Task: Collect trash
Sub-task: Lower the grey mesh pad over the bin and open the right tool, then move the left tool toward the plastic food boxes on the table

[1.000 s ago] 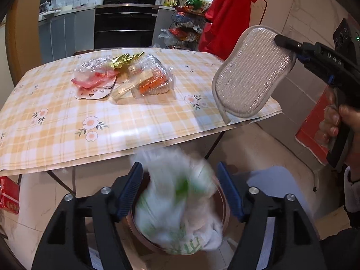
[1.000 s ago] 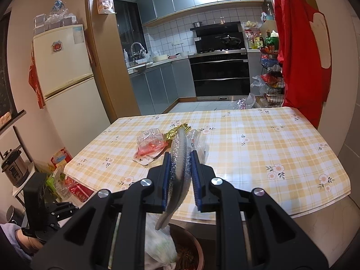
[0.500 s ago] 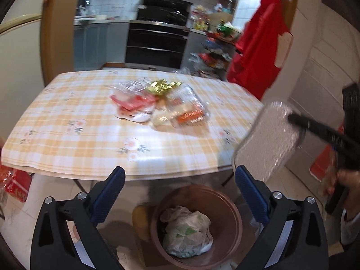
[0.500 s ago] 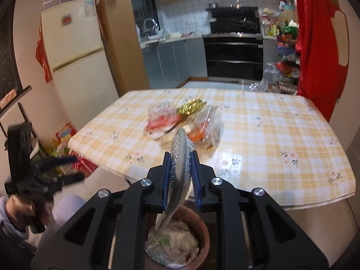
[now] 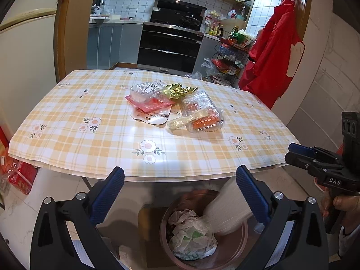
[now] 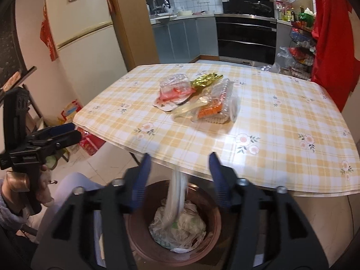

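Two handheld grippers are in view, each with black arms and blue ribbed pads. The left gripper [image 5: 180, 191] stands wide open and holds nothing. The right gripper [image 6: 177, 175] is likewise spread wide, its pads clear of the item between them.

One round brown plastic bin [image 5: 244, 232] stands on the tiled floor just beside the near table edge. It contains one crumpled white plastic bag with green print [image 5: 191, 236]. One pale, translucent, flat oval tray [image 6: 174, 199], motion-blurred, sits edge-on over the bin mouth, its lower end touching or just above the bag; which of the two cannot be determined.

One table covered with a glossy yellow-and-white checked floral cloth [image 5: 90, 139] carries four trash items grouped near its centre. From left to right:
1. One clear clamshell box with red contents [image 5: 148, 96], resting on one white printed card [image 5: 153, 117].
2. One crumpled gold foil wrapper [image 5: 178, 90], behind and touching the packs.
3. One clear ribbed plastic container with orange contents [image 5: 200, 114], with a pale strip lying against its near side.
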`<state>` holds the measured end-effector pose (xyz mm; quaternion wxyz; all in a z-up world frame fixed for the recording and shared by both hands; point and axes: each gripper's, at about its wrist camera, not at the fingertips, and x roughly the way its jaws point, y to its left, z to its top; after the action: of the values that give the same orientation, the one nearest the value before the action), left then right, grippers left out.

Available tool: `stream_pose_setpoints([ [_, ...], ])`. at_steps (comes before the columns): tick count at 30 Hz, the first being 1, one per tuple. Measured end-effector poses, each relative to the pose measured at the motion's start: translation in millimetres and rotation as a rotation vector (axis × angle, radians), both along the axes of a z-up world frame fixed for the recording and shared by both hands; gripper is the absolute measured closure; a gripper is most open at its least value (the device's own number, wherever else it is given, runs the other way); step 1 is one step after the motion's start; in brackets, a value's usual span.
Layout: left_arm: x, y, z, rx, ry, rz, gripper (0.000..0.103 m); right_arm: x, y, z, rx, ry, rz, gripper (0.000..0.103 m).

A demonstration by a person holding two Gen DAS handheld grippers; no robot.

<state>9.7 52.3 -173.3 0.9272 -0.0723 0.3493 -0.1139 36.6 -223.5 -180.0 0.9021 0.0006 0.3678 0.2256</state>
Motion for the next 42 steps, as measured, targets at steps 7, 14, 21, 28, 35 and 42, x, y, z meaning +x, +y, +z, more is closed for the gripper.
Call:
stream_pose_setpoints([
  [7,1,3,-5,-0.005,0.012,0.004,0.006,6,-16,-4,-0.045,-0.013,-0.116,0.007],
  [14,3,3,-11,0.003,0.025,0.003,0.006,13,-28,-15,-0.031,0.025,-0.162,0.006],
  [21,12,5,-19,0.006,0.045,0.008,0.006,22,-32,-24,-0.030,0.048,-0.174,0.006],
  [28,29,8,-25,-0.001,0.073,0.025,0.006,39,-38,-33,-0.016,0.082,-0.196,0.006],
  [35,56,8,-29,0.005,0.090,0.023,0.006,66,-41,-38,-0.005,0.110,-0.202,0.006],
  [42,116,-15,-44,0.060,0.116,-0.100,0.006,103,-49,-48,-0.008,0.142,-0.218,0.006],
])
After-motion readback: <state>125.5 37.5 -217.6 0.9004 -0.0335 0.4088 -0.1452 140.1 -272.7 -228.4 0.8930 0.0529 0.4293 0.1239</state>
